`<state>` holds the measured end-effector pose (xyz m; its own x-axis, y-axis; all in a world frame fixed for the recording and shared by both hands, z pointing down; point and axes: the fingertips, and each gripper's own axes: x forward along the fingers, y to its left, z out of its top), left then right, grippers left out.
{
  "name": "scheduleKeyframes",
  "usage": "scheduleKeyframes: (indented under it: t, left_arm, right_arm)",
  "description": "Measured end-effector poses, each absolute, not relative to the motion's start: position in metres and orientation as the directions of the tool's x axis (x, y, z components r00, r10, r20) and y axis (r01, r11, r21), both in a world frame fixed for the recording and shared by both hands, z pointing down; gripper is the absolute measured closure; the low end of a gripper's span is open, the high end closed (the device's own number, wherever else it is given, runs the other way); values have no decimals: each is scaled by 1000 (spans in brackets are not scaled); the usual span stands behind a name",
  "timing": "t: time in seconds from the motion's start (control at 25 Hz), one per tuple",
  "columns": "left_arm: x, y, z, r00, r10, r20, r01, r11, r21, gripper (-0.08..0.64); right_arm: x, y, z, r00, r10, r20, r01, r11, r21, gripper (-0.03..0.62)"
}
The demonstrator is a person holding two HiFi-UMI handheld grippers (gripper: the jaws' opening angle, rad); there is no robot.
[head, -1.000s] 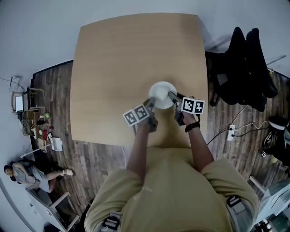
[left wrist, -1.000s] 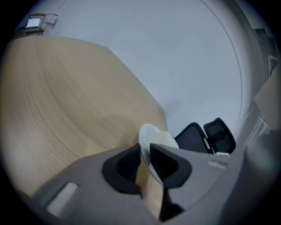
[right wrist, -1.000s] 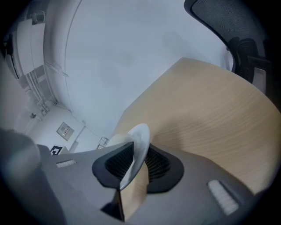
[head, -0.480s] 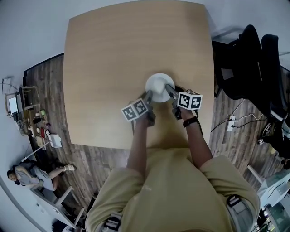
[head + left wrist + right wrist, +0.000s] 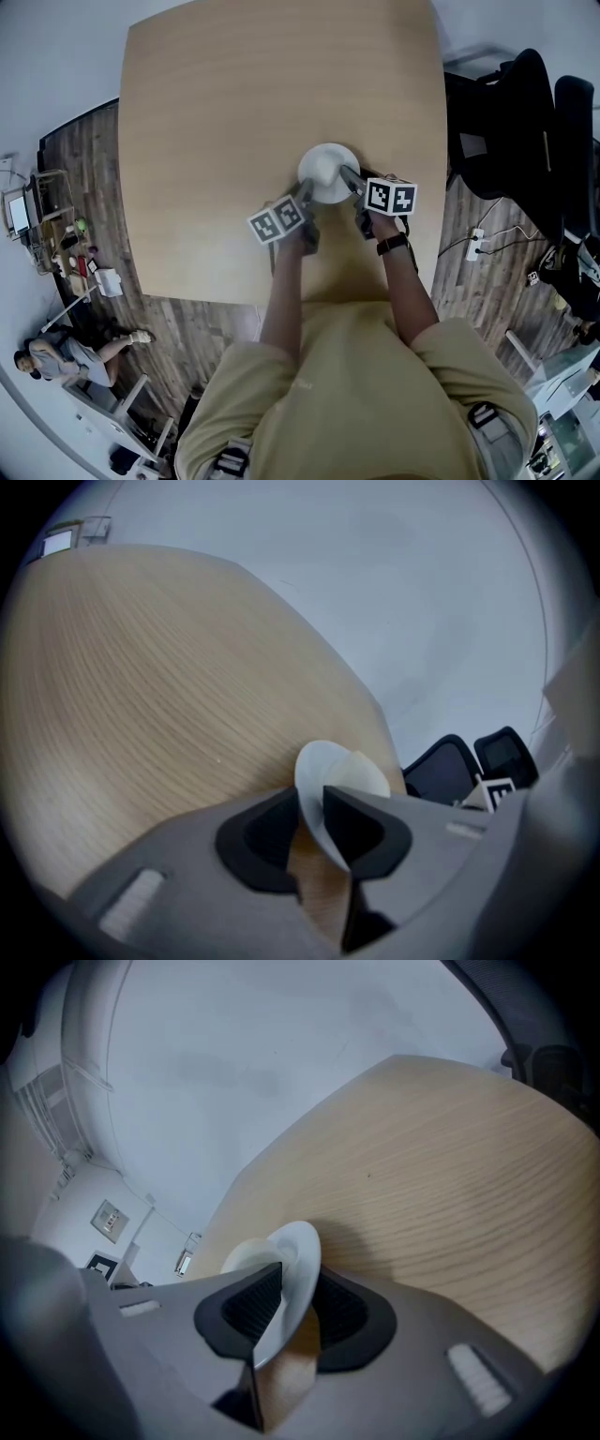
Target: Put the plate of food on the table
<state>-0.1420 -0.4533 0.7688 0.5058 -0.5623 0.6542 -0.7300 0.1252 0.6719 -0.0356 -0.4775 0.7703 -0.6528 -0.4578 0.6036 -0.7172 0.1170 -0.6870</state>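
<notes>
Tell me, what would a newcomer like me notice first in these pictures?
A white plate lies on a big wooden table, near the person's edge. The left gripper and right gripper flank it, each with the plate's rim between its jaws, which are opening. Black chairs stand at the table's right.

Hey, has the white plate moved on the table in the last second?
Cannot tell. The round white plate looks slightly farther from the light wooden table's near edge, but the head camera shifted too.
</notes>
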Motion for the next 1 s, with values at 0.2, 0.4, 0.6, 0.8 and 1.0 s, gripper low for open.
scheduleKeyframes:
  t: [0.2, 0.4, 0.6, 0.8, 1.0]
  left_arm:
    - [-142, -449, 770, 480, -560, 676, -756, 127, 642, 477]
    - [-142, -436, 765, 443, -566, 695, -795, 110, 596, 446]
    - [-146, -427, 749, 407, -594, 694, -823, 90, 561, 434]
    - [-140, -416, 719, 395, -638, 661, -842, 36, 538, 434]
    - [-132, -410, 671, 365, -731, 577, -883, -74, 464, 448]
  right_arm:
    - [-34, -472, 773, -639, -428, 639, -747, 146, -648, 471]
    - [-31, -455, 769, -646, -374, 666, -757, 199, -622, 408]
    - [-9, -444, 763, -592, -386, 708, -805, 239, -543, 342]
    - [1, -442, 727, -600, -466, 651, -799, 296, -524, 344]
    - [8, -443, 672, -587, -594, 550, -810, 418, -412, 387]
